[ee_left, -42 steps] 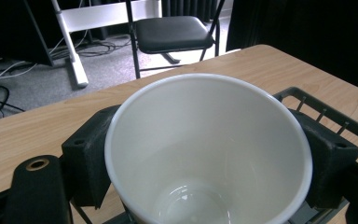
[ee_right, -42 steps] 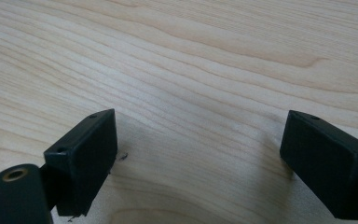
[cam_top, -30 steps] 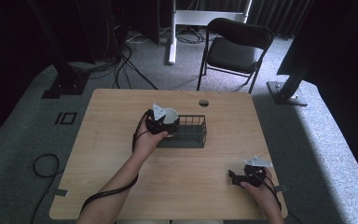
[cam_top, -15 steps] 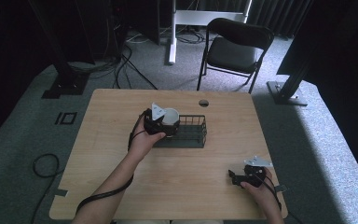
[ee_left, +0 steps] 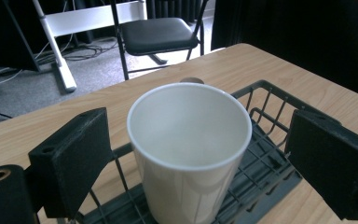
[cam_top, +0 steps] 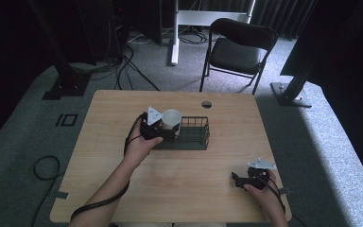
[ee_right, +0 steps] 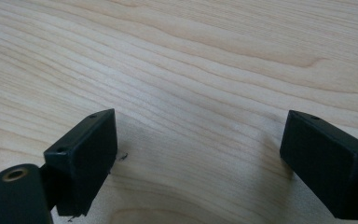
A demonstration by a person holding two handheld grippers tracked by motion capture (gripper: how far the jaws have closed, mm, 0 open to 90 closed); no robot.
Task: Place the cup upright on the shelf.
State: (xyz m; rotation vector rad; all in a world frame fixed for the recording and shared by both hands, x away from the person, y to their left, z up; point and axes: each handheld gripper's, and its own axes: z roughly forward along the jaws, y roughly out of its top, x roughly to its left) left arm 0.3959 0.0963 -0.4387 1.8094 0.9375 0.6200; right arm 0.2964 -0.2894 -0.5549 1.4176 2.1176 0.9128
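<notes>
- Where our right hand rests at the near right corner of the surface [cam_top: 123,104], the right claw [cam_top: 238,180] lies low over bare wood; in the right gripper view its jaws stand wide apart with nothing between them.
- Farther in, we hold the left claw [cam_top: 168,128] at the left end of the wire basket [cam_top: 196,135]. Its jaws have just been opening, and in the left gripper view they stand on either side of the white cup [ee_left: 191,149] with a clear gap on both sides, so neither pad presses on it.
- The cup stands upright inside the basket at its left end, mouth up and empty, with its base on the basket's grid floor.
- The basket sits near the middle of the surface, well apart from the right claw.
- Beyond it we see a small round hole [cam_top: 206,104] in the surface near the far edge.
- Past the surface a black folding chair [cam_top: 236,49] stands on the grey carpet.
</notes>
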